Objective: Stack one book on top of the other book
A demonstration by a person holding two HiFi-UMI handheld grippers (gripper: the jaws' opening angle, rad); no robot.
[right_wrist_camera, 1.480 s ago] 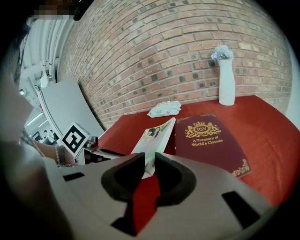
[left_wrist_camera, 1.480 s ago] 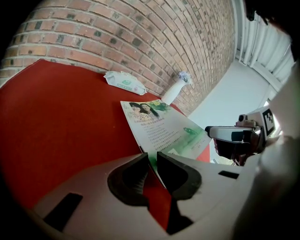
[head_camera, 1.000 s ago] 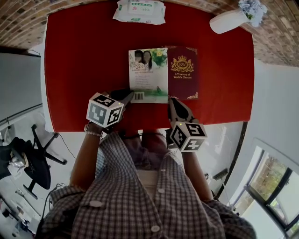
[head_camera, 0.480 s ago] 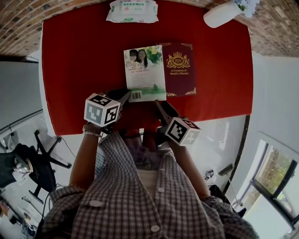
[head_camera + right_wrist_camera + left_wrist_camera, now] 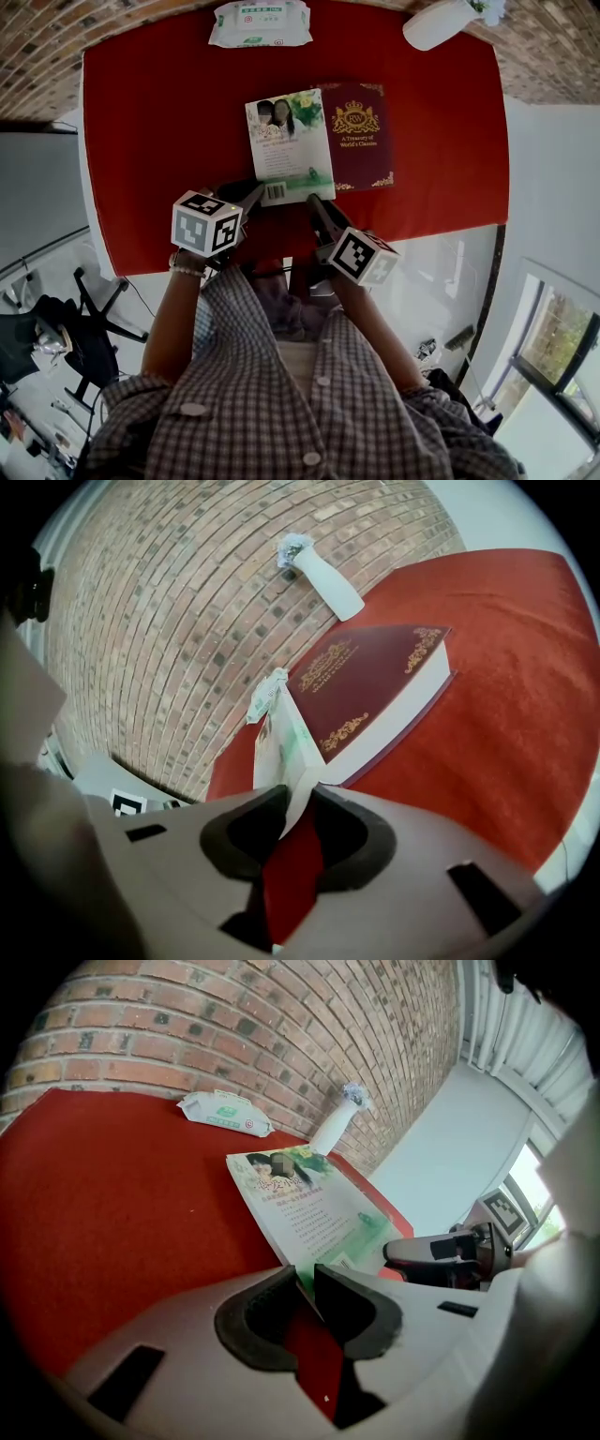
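A thin paperback [image 5: 286, 145] with a green and white cover lies on the red table, its right side against a thick maroon hardback [image 5: 364, 134]. My left gripper [image 5: 255, 194] is at the paperback's near left corner, and in the left gripper view its jaws [image 5: 305, 1274] are shut on that corner. My right gripper [image 5: 313, 201], rolled over to one side, is at the near right corner. Its jaws [image 5: 298, 794] are closing, and the pads meet the paperback's [image 5: 281, 738] corner between them. The hardback [image 5: 370, 691] lies flat just beyond.
A pack of wet wipes [image 5: 260, 22] lies at the table's far edge and a white vase [image 5: 441, 21] at the far right corner, against a brick wall. The table's near edge [image 5: 187, 258] is right under my hands. An office chair [image 5: 56, 328] stands on the floor at left.
My right gripper has moved left from the hardback's near edge to the paperback's near right corner and has rolled over. The left gripper has stayed at its corner.
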